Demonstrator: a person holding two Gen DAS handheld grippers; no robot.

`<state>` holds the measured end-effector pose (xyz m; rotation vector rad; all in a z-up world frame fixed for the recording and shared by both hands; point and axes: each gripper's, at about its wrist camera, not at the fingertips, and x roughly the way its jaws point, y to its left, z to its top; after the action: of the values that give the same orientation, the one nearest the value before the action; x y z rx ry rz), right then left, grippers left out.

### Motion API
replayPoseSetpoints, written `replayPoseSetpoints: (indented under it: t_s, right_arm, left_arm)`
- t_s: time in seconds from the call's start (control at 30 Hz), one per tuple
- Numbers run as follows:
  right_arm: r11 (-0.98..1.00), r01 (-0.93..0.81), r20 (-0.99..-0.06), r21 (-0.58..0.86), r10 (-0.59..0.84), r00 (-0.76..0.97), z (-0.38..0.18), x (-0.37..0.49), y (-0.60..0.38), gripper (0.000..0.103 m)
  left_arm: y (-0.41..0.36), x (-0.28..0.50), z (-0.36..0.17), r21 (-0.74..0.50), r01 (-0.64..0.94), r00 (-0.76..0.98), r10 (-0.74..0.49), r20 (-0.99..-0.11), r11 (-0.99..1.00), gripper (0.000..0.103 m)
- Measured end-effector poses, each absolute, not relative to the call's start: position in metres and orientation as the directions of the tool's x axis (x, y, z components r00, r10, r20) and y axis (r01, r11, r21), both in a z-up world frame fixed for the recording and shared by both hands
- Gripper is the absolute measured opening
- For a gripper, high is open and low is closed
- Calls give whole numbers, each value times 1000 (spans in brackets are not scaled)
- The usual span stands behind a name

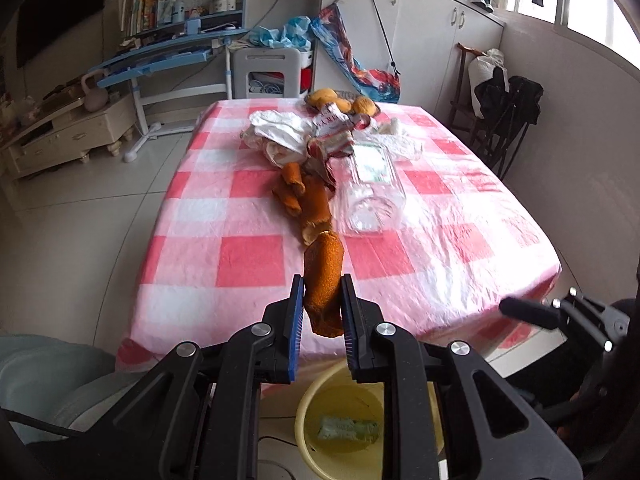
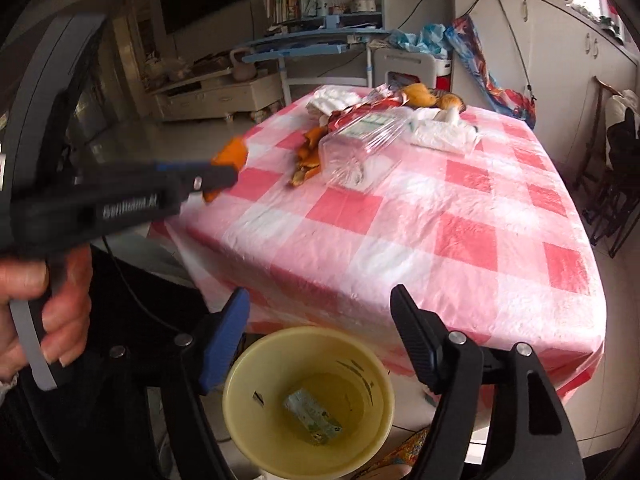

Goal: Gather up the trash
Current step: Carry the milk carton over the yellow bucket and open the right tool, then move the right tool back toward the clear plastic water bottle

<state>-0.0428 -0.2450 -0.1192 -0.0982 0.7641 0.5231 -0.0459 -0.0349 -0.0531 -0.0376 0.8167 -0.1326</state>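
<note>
Nearest to me, my left tongs are clamped on a strip of orange peel, held above the near edge of the counter. My right tongs stand apart with nothing between them, over a yellow bin on the floor that holds a crumpled green wrapper. Farther along the counter lie more orange peel pieces beside a clear plastic bottle. Beyond these sit crumpled white paper and a red-and-white wrapper.
</note>
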Motion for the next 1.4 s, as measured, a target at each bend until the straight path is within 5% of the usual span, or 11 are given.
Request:
replayPoseSetpoints:
  t_s: [0.17,0.23,0.3,0.5,0.87,1.4]
  right_arm:
    - [903,-390,-624,180,411,664,-107,-31,-267,75]
    - [907,-357,-609,224,416,676,-104,-27,-276,77]
    - [905,-332,-604,264,424,675,-103,-24,-285,78]
    - [905,-274,-613,326,423,668,-109,-22,-299,78]
    - [922,-272,-634,276,388,669,-115,-26,-295,78]
    - [921,-291,-641,257,388,662,-117,-28,-290,78]
  left_arm:
    - [-70,-59,-85,-70,210,558,-178,-810,975,22]
    - [-86,-65,-98,-33,255,517,-166,-840,966,33]
    - [-98,-72,-100,28,268,537,-125,-834,963,57]
    - [-86,-84,-70,88,187,690,-67,-721,978,82]
    - [-18,-67,-55,-19,-126,750,82,-657,992,85]
    - [-14,-67,-61,-43,-149,754,85,-652,988,87]
